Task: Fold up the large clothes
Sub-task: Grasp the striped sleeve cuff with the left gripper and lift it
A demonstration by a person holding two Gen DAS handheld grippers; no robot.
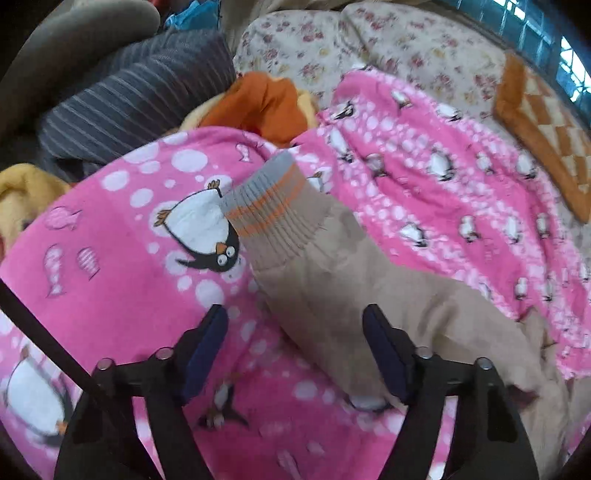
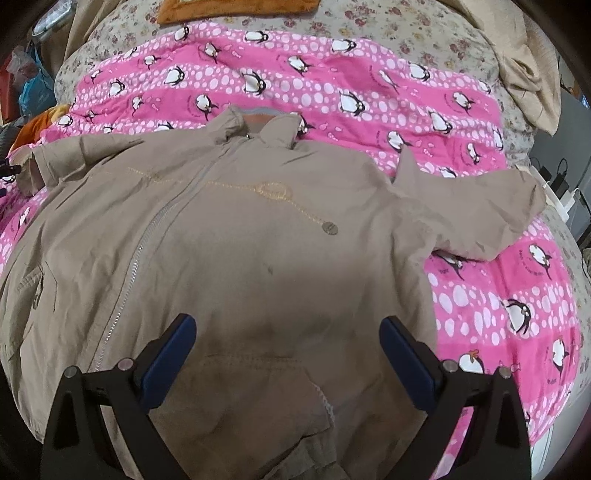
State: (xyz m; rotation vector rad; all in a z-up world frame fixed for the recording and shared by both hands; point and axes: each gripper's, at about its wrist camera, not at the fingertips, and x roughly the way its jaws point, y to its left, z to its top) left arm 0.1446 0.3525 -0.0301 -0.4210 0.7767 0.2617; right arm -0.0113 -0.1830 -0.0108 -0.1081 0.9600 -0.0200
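Note:
A tan zip-front jacket lies spread face up on a pink penguin blanket, collar away from me. Its right sleeve is bent at the elbow. In the left wrist view the other sleeve stretches out, ending in a ribbed grey and orange striped cuff. My left gripper is open and empty, hovering over that sleeve. My right gripper is open and empty above the jacket's lower front.
The blanket covers a bed with a floral sheet. An orange checked cushion lies at the far side. A grey striped pillow and orange clothes are piled beside the sleeve cuff. A beige cloth hangs at the right.

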